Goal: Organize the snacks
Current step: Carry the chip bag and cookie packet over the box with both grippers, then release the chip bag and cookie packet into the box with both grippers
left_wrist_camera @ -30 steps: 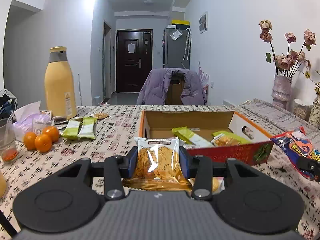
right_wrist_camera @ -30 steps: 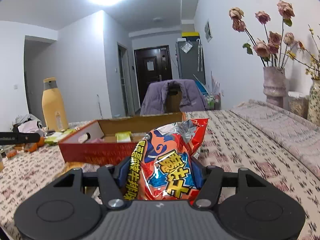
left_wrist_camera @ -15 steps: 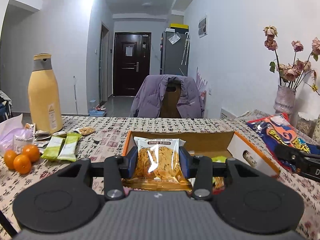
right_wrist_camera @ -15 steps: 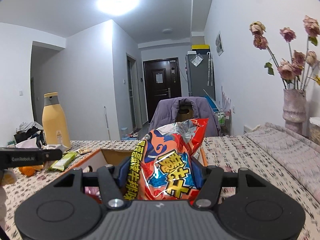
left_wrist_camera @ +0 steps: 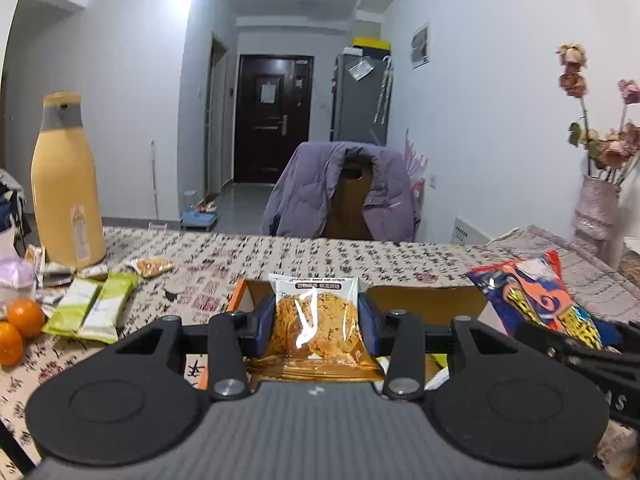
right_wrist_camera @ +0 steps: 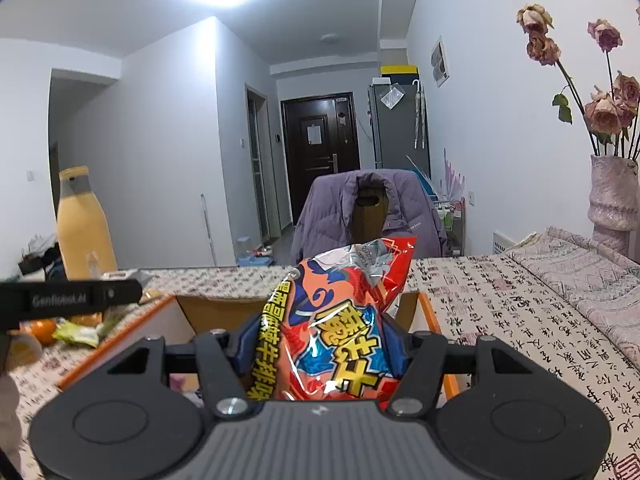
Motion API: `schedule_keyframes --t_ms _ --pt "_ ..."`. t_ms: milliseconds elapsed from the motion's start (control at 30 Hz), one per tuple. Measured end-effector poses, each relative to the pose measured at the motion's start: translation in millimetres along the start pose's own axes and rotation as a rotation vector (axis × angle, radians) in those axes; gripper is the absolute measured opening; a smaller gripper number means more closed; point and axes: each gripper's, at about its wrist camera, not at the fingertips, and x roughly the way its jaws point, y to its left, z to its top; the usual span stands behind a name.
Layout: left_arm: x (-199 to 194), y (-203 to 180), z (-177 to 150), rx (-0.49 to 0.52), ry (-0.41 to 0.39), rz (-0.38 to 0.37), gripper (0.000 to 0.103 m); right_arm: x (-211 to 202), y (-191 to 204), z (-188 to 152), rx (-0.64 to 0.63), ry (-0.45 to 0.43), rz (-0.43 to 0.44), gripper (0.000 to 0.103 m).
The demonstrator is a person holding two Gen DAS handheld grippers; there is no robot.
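My left gripper point(left_wrist_camera: 317, 322) is shut on a clear packet of golden crisps point(left_wrist_camera: 314, 316), held above the open orange cardboard box point(left_wrist_camera: 424, 300). My right gripper point(right_wrist_camera: 324, 344) is shut on a red and blue snack bag point(right_wrist_camera: 344, 320), held upright over the same box point(right_wrist_camera: 430, 314). That bag also shows at the right of the left wrist view point(left_wrist_camera: 540, 300). The box's inside is mostly hidden by both grippers.
Two green snack bars point(left_wrist_camera: 94, 312), oranges point(left_wrist_camera: 24, 318) and small packets lie at the table's left by a tall yellow bottle point(left_wrist_camera: 64, 184). A vase with dried roses point(right_wrist_camera: 614, 204) stands at the right. A chair with a purple jacket point(left_wrist_camera: 344, 192) is behind the table.
Both grippers have moved forward and over the box with their packets still held. The box now sits lower in both views, right under the fingers.
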Motion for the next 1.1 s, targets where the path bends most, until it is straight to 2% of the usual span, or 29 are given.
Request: schedule_keyframes --t_ms 233,333,367,400,467,500,533,633,1100 --pt "18 7 -12 -0.005 0.044 -0.009 0.043 15 -1 -13 -0.011 0.064 -0.006 0.061" --pt "16 9 -17 -0.006 0.039 -0.034 0.049 18 0 -15 -0.022 0.082 0.000 0.064" --pt "15 9 -18 -0.008 0.040 -0.034 0.058 18 0 -16 -0.023 0.085 -0.003 0.065" --pt "14 11 -19 -0.010 0.037 -0.030 0.073 17 -1 -17 -0.021 0.084 -0.004 0.071" --pt "10 12 -19 -0.015 0.005 -0.028 0.089 16 -2 -16 -0.009 0.078 -0.001 0.098" --pt "6 11 -18 -0.017 -0.009 -0.028 0.100 14 -3 -16 -0.002 0.068 -0.002 0.103" --pt "3 11 -17 -0.022 -0.027 -0.029 0.103 12 -4 -16 0.002 0.059 -0.005 0.103" --pt "-2 11 -18 -0.029 -0.067 -0.019 0.103 9 -7 -15 0.019 0.046 -0.015 0.103" --pt "-4 13 -18 -0.043 -0.073 -0.005 0.103 3 -14 -12 0.042 0.011 -0.035 0.103"
